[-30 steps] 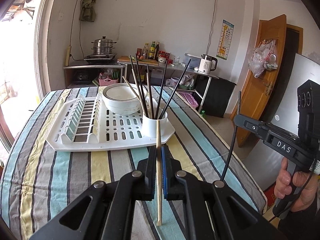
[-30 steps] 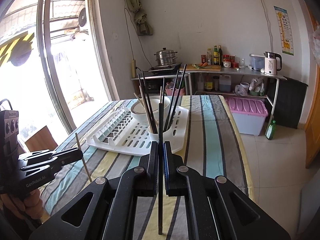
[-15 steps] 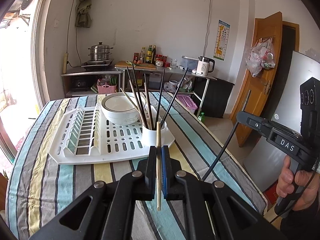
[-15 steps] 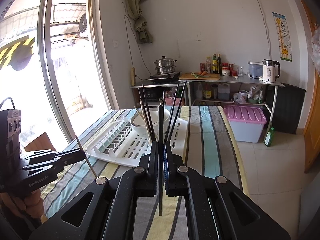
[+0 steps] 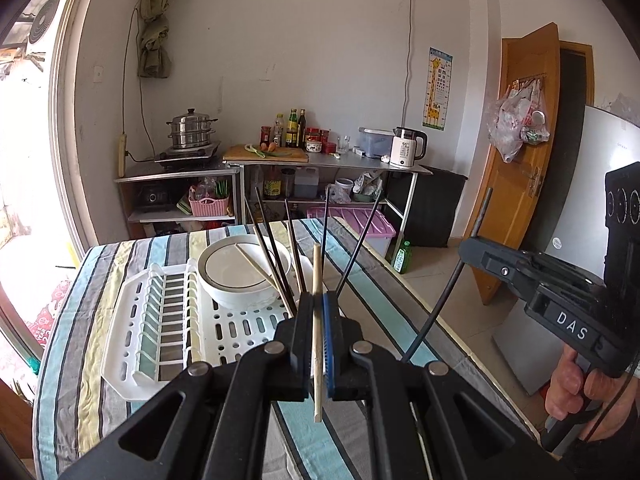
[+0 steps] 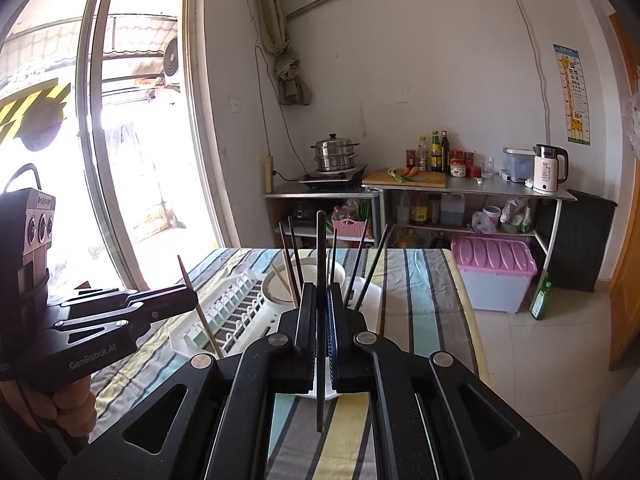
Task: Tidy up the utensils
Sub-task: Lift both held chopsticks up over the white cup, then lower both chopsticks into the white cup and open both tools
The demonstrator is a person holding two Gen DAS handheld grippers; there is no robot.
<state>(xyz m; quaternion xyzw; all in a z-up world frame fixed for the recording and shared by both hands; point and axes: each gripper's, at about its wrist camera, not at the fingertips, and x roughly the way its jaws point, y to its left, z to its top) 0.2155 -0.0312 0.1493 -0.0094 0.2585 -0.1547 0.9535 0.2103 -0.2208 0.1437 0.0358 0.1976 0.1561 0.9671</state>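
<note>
The left gripper [image 5: 317, 308] was clamped on a pale wooden chopstick [image 5: 317, 280], its jaws pressed together with only the stick between them. The stick stood nearly upright in the grip, its upper end rising above the fingers and its lower end hanging below them over the striped tablecloth [image 5: 80, 360]. Just ahead of this gripper sat a white drying rack [image 5: 160, 340] carrying a white bowl [image 5: 232, 296] and a cluster of dark chopsticks [image 5: 280, 256] fanning upward; their holder was hidden behind the jaws.

The right gripper [image 6: 321, 308] was likewise closed tight on a dark chopstick [image 6: 321, 248], thin and straight, held vertically, its tip reaching above the fingers and its tail below them. The rack lay directly ahead of it and slightly to its left. Both held sticks were off the table, apart from the standing cluster.
</note>
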